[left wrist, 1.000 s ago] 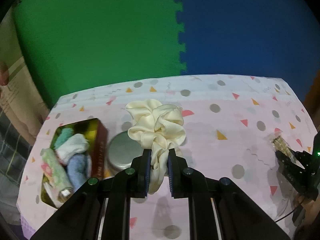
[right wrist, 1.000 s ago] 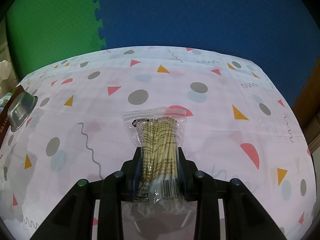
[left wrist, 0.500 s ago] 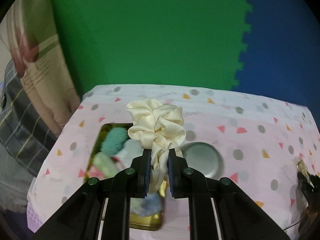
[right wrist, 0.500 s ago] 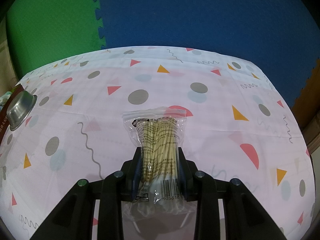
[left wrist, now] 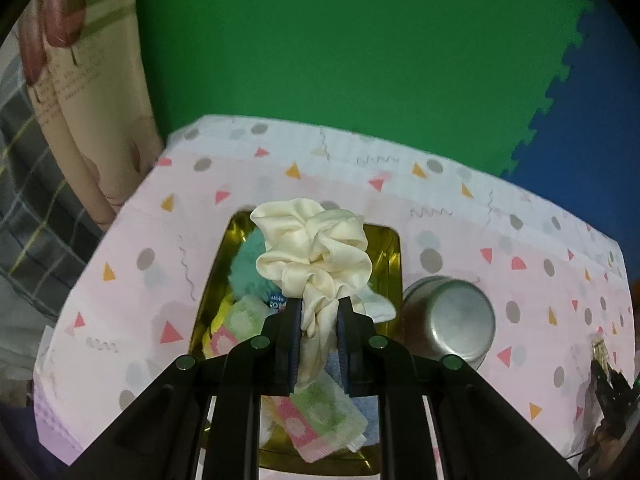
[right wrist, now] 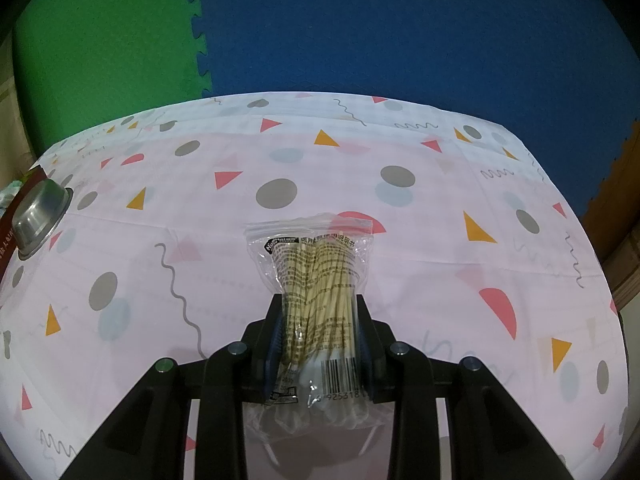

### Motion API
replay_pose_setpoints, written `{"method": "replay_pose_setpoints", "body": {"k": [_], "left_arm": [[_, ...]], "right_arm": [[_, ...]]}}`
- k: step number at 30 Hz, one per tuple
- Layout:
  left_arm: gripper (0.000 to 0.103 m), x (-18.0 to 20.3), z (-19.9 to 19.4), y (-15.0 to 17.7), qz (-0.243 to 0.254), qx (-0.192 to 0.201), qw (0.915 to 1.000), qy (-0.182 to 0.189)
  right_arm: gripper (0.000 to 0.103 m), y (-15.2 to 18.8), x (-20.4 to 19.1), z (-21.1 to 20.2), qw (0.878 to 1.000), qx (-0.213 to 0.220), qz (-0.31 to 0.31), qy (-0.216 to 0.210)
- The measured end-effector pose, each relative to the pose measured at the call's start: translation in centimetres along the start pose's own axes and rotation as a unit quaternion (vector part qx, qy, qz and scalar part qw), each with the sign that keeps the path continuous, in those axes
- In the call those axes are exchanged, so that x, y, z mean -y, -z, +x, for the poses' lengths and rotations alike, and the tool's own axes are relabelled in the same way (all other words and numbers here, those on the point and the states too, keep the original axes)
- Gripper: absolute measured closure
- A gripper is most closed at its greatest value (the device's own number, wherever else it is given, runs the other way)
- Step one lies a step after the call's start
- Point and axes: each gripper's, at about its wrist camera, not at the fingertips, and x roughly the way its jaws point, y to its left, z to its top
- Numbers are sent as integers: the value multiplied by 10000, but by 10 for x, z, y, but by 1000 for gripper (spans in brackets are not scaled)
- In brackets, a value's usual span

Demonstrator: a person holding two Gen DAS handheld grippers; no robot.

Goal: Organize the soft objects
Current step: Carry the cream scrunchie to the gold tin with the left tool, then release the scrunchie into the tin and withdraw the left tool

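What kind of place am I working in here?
Probably a makeshift home tabletop setup: a pink patterned tablecloth, green and blue foam puzzle mats as backdrop, and a gold tin of small towels.

The clear plastic bag of sticks (right wrist: pixel 316 276) bears a barcode near its lower right with the digits "925318" readable beneath it; the dense print higher on the bag is too small to read. In the gold tin (left wrist: pixel 394 248), a small blue label (left wrist: pixel 277 301) shows only partial white lettering, not legible.
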Motion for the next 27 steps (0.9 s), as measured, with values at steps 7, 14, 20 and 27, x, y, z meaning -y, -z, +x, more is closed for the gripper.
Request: {"method": "replay_pose_setpoints", "body": {"k": [7,14,20,27], "left_arm": [[88,-6,21,-3,51,-92,9997,-230],[86,-11,40,-8,31,-272,9995,-180],[84,-11,51,-6,98,-321,9991,-259],[76,-13,52,-6,74,-262,9992,-302]], "right_arm": [[70,0,-2,-1,10000,0,-3,8],[70,0,-2,-1,10000,0,-7,13],[70,0,-1,-1,10000,0,-8,15],[70,0,0,0,10000,2,-17,27]]}}
